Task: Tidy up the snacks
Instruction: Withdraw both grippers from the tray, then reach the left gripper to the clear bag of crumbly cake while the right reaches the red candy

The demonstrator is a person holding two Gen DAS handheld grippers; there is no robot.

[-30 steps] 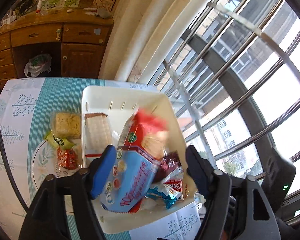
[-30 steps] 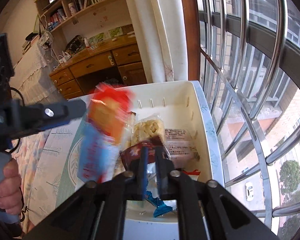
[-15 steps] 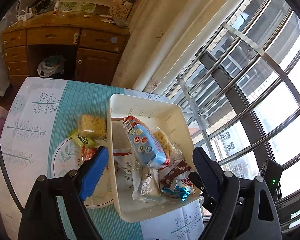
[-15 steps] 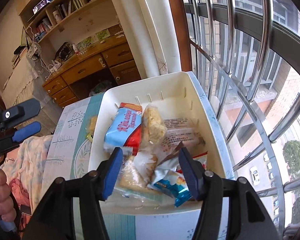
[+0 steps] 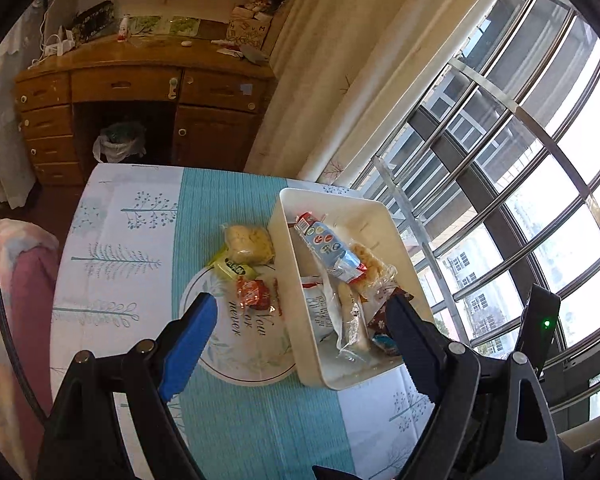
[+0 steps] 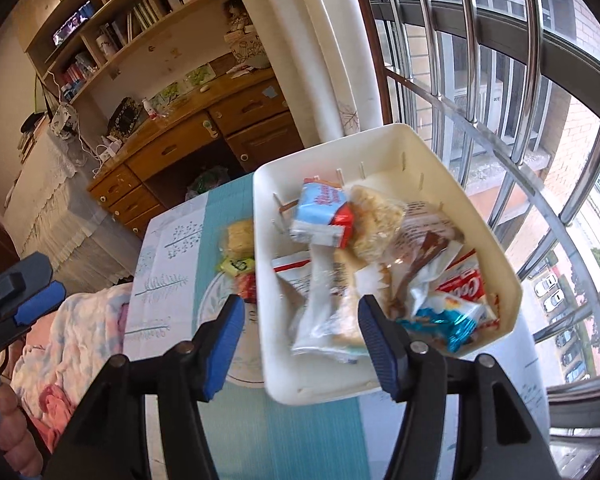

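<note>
The white bin (image 5: 300, 300) is sitting packed with wrappers, so nothing is leaving me room inside it, and its walls are blocking any sideways entry. The window bars (image 6: 512, 152) are crowding its far side. Left of it, three loose snacks (image 5: 244, 258) are lying clustered on the tablecloth (image 5: 120, 240); beyond them the cloth is lying open for my grippers.

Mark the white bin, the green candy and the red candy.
white bin (image 5: 290, 280), left wrist view, its left wall.
green candy (image 5: 233, 267), left wrist view, wrapper middle.
red candy (image 5: 254, 294), left wrist view, wrapper middle.
</note>
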